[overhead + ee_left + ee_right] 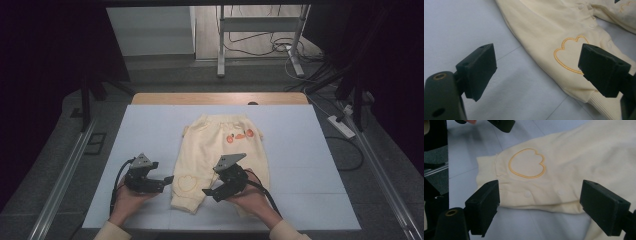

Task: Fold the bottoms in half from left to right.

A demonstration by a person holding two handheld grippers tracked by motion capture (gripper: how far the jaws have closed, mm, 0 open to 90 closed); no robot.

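- I see the white foam-like mat (150,150) covering the wooden table across the middle of the high view, with faint seams running through it.
- On it, centre of the frame, lie the pale yellow knitted baby trousers (220,155), flat, waistband toward the top, two small orange motifs near the waist.
- The trousers' lower left leg carries an orange outlined heart patch (186,183); in the left gripper view it sits right of centre (570,56), in the right gripper view upper middle (527,163), beside the ribbed cuff.
- My right gripper (212,192) hovers over the lower legs, its jaws spread wide with nothing between them, the snap-button seam lying below them.
- My left gripper (167,180) sits lower left, beside the heart leg, jaws equally wide apart and holding nothing.
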